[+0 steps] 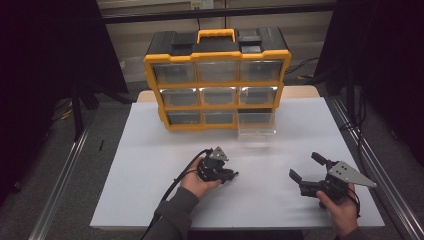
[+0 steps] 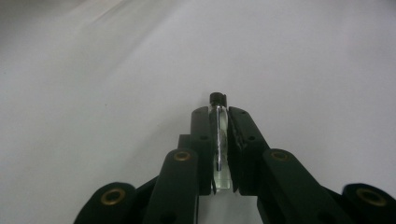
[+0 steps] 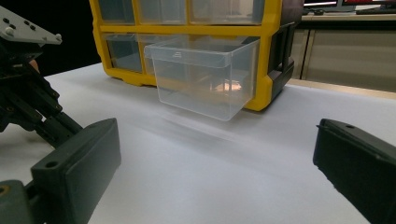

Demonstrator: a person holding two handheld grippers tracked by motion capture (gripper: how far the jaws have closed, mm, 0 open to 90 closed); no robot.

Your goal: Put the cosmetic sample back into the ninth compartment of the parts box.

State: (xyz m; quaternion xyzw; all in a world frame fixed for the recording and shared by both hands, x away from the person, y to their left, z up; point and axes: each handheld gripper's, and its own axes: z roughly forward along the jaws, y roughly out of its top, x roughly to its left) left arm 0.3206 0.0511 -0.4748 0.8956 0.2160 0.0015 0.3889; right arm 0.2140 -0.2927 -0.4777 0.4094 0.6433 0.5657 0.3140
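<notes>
In the left gripper view, the two black jaws of the left gripper [image 2: 219,116] are closed tight on a small clear tube [image 2: 221,154] with a dark cap at its far tip. The tube lies lengthwise between the jaws, its cap poking just past their ends, over the bare white counter [image 2: 93,93]. What the tube is cannot be told from the pictures.

In the high view the left gripper [image 1: 227,175] sits in the person's left hand [image 1: 196,182] near the middle of the counter, jaws pointing to the right, with its black cable [image 1: 172,190] trailing back toward the near edge.

The right gripper [image 1: 306,166] has its jaws spread wide apart and holds nothing; in the right gripper view each jaw stands at one side of the picture with open counter between them. The right hand [image 1: 337,207] holds it near the front right part of the counter, well apart from the left gripper, with the grey three-cornered plate [image 1: 350,174] on top.

Farther back stands a yellow and black drawer cabinet [image 1: 217,80] with three rows of clear drawers and a yellow handle on top. Its bottom right drawer [image 3: 205,77] is pulled out toward the person, hanging forward over the counter, and it looks empty. Dark curtains flank the counter on both sides.
</notes>
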